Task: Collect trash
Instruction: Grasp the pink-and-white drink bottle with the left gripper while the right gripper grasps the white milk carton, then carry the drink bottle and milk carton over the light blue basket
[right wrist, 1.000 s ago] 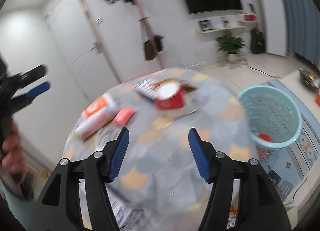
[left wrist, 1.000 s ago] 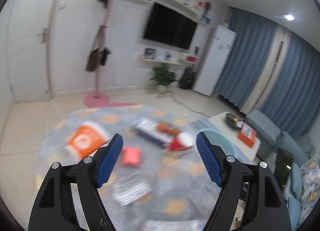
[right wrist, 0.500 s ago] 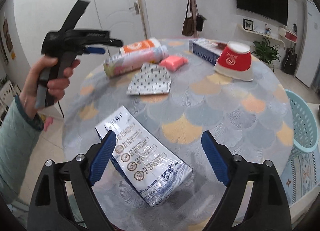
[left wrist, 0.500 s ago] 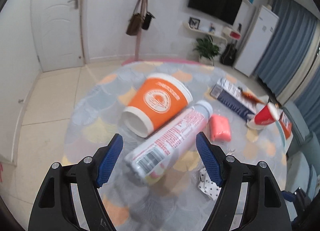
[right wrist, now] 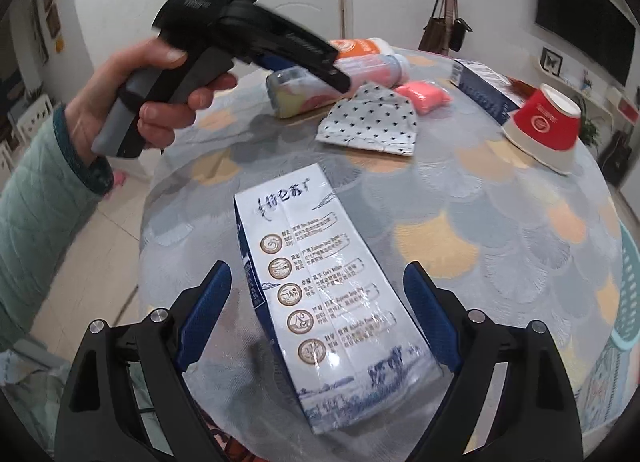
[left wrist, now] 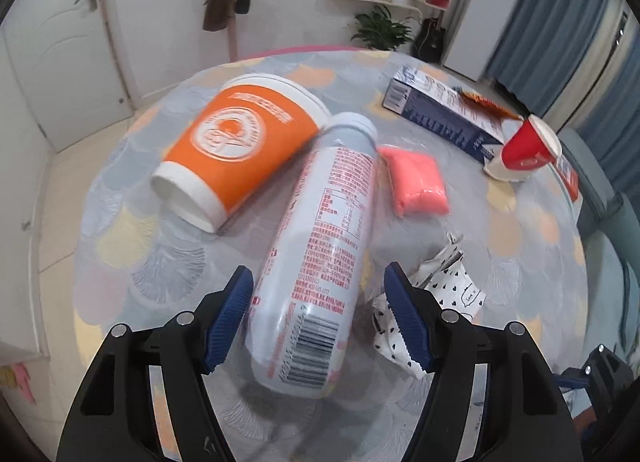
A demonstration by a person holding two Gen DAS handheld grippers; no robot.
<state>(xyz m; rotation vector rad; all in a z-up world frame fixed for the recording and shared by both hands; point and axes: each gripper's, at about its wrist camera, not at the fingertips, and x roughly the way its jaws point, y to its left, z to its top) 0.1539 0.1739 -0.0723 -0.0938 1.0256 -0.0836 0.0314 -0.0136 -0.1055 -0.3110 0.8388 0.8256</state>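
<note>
Beyond the table's far edge I saw a white door (left wrist: 60, 62) on the left, bags (left wrist: 226, 2) hanging on a pink coat stand (left wrist: 232, 42), a potted plant (left wrist: 380, 28), a guitar (left wrist: 430, 42), a white fridge (left wrist: 490, 10) and blue curtains (left wrist: 568, 22). A dark TV (right wrist: 584, 14) hung on the wall.

bottle (left wrist: 324, 246) beside cup (left wrist: 240, 150), on table (left wrist: 120, 230)
</note>
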